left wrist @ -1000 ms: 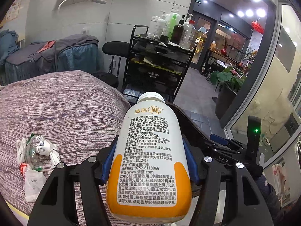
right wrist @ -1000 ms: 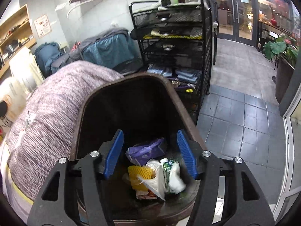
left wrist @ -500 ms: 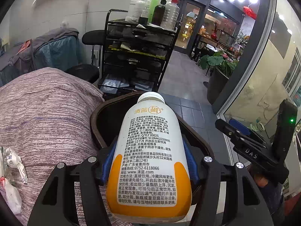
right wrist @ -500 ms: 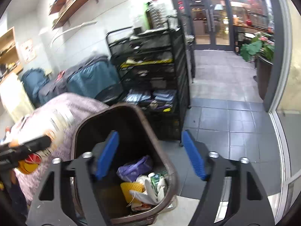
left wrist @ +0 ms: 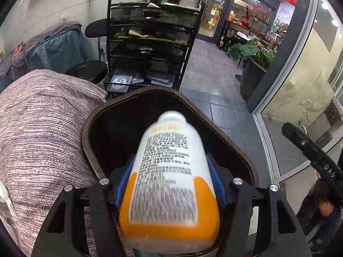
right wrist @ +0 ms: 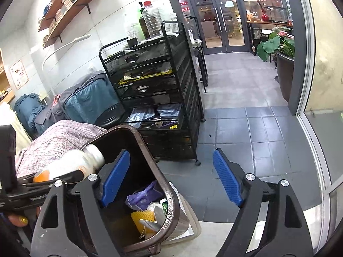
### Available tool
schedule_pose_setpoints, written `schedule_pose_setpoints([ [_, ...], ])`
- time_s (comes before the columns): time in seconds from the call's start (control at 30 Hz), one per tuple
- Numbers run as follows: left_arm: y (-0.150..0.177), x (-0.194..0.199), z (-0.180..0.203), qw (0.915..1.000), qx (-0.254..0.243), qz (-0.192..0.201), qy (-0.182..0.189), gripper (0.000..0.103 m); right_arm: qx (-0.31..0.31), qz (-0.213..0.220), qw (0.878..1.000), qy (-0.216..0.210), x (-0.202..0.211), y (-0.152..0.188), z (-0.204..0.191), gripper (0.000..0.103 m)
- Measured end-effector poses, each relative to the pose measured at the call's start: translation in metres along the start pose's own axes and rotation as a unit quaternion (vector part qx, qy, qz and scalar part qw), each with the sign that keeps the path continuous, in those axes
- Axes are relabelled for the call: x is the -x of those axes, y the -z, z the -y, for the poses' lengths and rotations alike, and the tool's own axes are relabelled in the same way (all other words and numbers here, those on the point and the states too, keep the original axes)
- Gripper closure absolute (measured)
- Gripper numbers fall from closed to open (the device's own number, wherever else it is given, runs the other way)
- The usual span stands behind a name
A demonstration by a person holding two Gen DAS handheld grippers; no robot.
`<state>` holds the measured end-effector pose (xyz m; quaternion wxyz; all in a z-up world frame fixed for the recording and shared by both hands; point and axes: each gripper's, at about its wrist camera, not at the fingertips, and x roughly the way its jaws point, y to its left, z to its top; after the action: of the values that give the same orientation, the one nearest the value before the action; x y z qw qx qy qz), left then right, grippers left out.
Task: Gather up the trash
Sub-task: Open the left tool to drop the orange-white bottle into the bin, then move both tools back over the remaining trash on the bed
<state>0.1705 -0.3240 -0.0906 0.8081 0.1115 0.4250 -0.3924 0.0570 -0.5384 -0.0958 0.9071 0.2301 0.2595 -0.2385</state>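
A white and orange bottle (left wrist: 169, 171) lies between the blue pads of my left gripper (left wrist: 170, 182), cap forward, over the mouth of the brown trash bin (left wrist: 92, 128). The bottle is blurred while the fingers are sharp: it is slipping as the jaws are opening. In the right wrist view the bottle (right wrist: 85, 160) pokes over the bin's rim (right wrist: 169, 192) from the left. My right gripper (right wrist: 171, 177) is opening wide with nothing between its pads, one pad over the bin and one over the floor. Purple and yellow wrappers (right wrist: 143, 194) lie in the bin.
A purple-striped cloth (left wrist: 42, 128) covers the surface left of the bin, with a crumpled bag (left wrist: 4, 203) at its edge. A black mesh cart (left wrist: 150, 42) and a stool (left wrist: 88, 70) stand behind. Tiled floor (right wrist: 246, 128), a glass wall and a potted plant (right wrist: 278, 49) lie to the right.
My left gripper moved from above the cloth to over the bin and tipped down; the bottle, sharp before, now blurs and slides. My right gripper widened and swung right off the bin.
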Motion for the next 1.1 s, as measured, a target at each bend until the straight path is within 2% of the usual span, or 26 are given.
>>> schedule_pose_setpoints([
  [0.07, 0.001, 0.000, 0.000, 1.0000, -0.002, 0.002, -0.006, 0.023, -0.002, 0.001, 1.000, 0.000, 0.001, 0.000, 0.001, 0.023],
  [0.13, 0.003, 0.001, 0.001, 0.9999, -0.006, 0.007, -0.009, 0.015, -0.003, 0.002, 1.000, 0.001, 0.001, 0.000, 0.001, 0.022],
  [0.27, 0.007, 0.007, 0.002, 0.9995, -0.015, 0.016, -0.021, 0.009, -0.005, 0.004, 1.000, -0.001, 0.001, 0.000, -0.001, 0.021],
  [0.4, 0.006, 0.018, 0.002, 0.9992, -0.012, 0.029, -0.024, 0.007, -0.006, 0.007, 1.000, -0.008, 0.004, 0.000, -0.004, 0.020],
  [0.63, 0.013, 0.064, 0.002, 0.9958, -0.025, 0.077, -0.043, 0.006, 0.001, 0.011, 0.999, -0.033, 0.008, 0.000, -0.017, 0.018],
  [0.87, 0.023, 0.106, -0.008, 0.9921, -0.015, 0.111, -0.057, 0.006, 0.023, 0.010, 0.997, -0.073, 0.010, 0.000, -0.049, 0.018],
  [1.1, 0.042, 0.144, -0.038, 0.9859, 0.014, 0.140, -0.090, 0.006, 0.056, 0.001, 0.991, -0.122, 0.010, 0.005, -0.096, 0.018],
])
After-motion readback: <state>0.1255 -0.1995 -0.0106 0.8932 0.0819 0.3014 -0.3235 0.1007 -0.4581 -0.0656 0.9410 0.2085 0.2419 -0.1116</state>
